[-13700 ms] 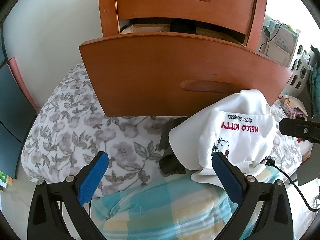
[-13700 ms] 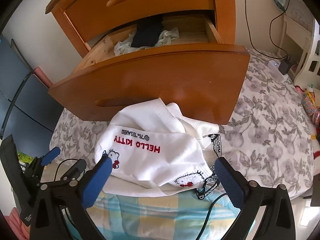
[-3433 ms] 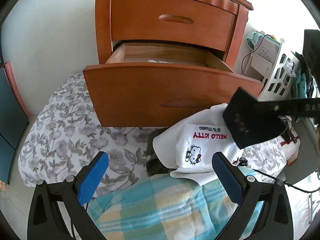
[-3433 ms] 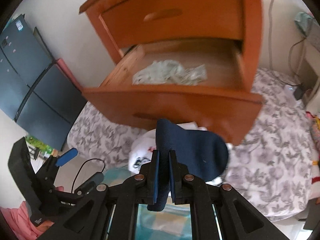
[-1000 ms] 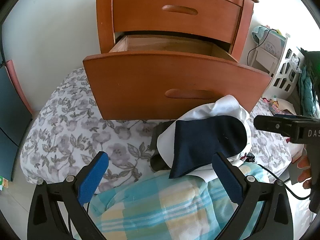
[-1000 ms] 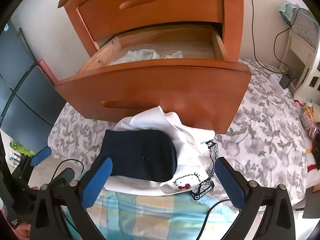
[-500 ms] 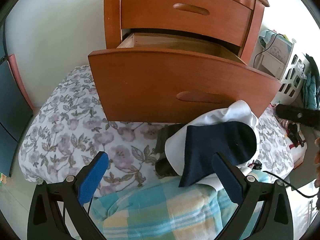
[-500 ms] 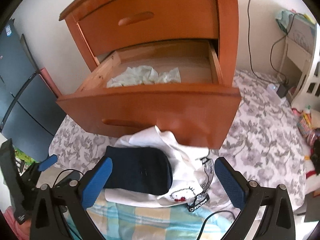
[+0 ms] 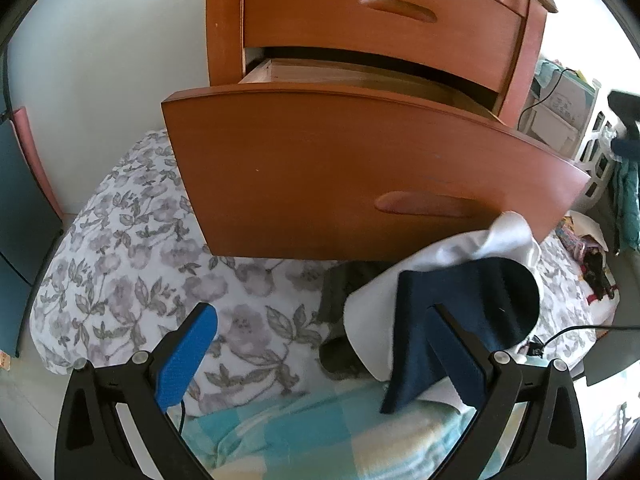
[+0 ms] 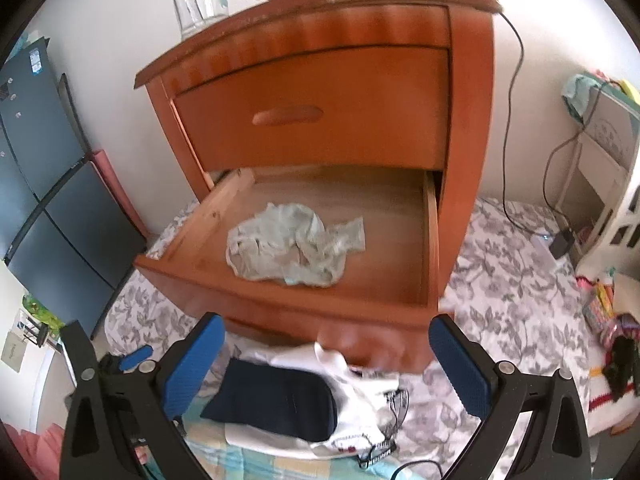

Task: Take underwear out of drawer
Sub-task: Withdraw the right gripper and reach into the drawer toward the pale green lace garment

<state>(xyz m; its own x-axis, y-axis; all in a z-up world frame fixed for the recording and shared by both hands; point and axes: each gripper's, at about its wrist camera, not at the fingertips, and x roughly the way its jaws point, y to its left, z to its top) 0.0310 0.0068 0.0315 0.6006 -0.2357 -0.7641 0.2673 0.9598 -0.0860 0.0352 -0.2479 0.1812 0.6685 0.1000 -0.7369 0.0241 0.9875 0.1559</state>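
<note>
Both hand-held grippers, left (image 9: 324, 344) and right (image 10: 326, 360), have jaws apart, empty. Pale green underwear (image 10: 294, 246) lies crumpled in the open drawer (image 10: 430, 240). Navy underwear (image 10: 276, 404) lies on white clothes (image 10: 360, 400) on the bed (image 10: 516, 280).

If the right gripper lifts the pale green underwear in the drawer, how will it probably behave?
The pale green underwear lies crumpled with many folds, so it is likely floppy and will droop from the pinch. It looks thin, so probably light. Its loose edges may drag on the drawer wall.
</note>
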